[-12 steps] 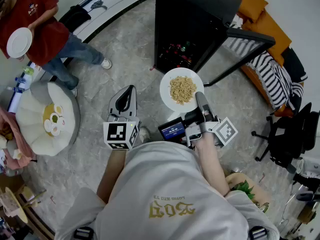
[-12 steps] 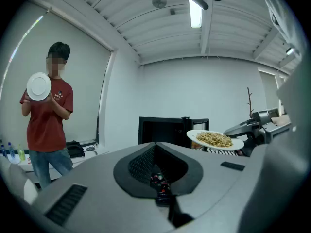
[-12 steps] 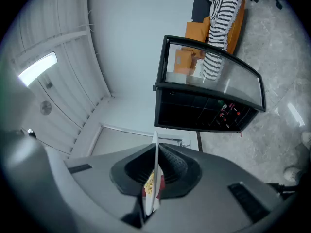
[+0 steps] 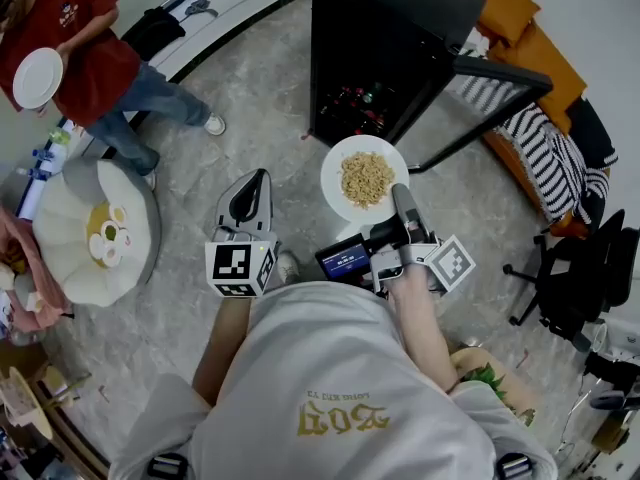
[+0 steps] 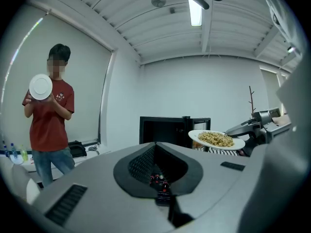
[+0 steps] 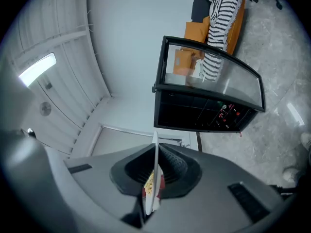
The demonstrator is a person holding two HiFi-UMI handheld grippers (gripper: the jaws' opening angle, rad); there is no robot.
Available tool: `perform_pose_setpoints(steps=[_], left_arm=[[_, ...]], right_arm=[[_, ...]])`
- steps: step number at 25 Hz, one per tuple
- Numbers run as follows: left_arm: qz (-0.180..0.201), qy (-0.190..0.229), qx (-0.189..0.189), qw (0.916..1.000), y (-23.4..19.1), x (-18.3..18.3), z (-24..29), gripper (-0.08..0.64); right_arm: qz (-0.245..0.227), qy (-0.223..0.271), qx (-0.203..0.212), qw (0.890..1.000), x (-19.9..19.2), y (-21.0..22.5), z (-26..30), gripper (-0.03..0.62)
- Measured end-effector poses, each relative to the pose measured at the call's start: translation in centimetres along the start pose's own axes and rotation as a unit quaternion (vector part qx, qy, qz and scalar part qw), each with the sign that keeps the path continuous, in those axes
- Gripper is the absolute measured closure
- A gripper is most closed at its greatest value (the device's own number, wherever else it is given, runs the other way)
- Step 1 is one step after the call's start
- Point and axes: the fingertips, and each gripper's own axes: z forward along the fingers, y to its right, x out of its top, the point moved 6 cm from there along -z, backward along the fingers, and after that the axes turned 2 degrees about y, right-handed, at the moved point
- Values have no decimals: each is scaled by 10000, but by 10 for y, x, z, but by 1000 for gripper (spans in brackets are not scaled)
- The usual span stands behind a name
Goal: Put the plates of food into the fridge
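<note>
So, change: almost nothing has moved in the last half second. The plate (image 4: 335, 183) of food (image 4: 366, 178) sits at the same spot in front of the fridge (image 4: 385, 48), and the left gripper (image 4: 250, 193) has drifted only a touch.
Meaning for the task: in my judgement the carry is paused or slow just short of the opening; the plate is not yet inside.
Plate position: held level in the air, just before the dark open front of the fridge, beside the swung-out door (image 4: 500, 73).
Right gripper (image 4: 398, 196): pinched on the near rim of the plate. Its own view shows the rim edge-on between the closed jaws, with the fridge interior ahead.
Right arm pose: forearm stretched forward from the body, gripper pointing at the fridge.
Left gripper state: jaws drawn together with nothing between them.
Left arm pose: raised forward at the left, aimed towards the fridge, well apart from the plate.
Bystander (image 4: 85, 58): stands far to the left holding an empty white plate (image 4: 38, 78), clear of the route.
Next need: a straight, level push into a shelf.
</note>
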Motion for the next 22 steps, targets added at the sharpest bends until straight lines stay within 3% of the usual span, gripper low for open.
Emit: perform_pose_setpoints(steps=[9, 15, 22], left_arm=[[-65, -23, 179, 9998, 7, -3, -4, 554], [-13, -80, 320, 9995, 50, -5, 0, 554], [17, -130, 351, 9993, 59, -4, 4, 554]], right_arm=[[-97, -188, 173, 9996, 6, -6, 3, 571], [55, -352, 246, 9991, 37, 0, -13, 571], [135, -382, 246, 9989, 44, 3, -11, 571]])
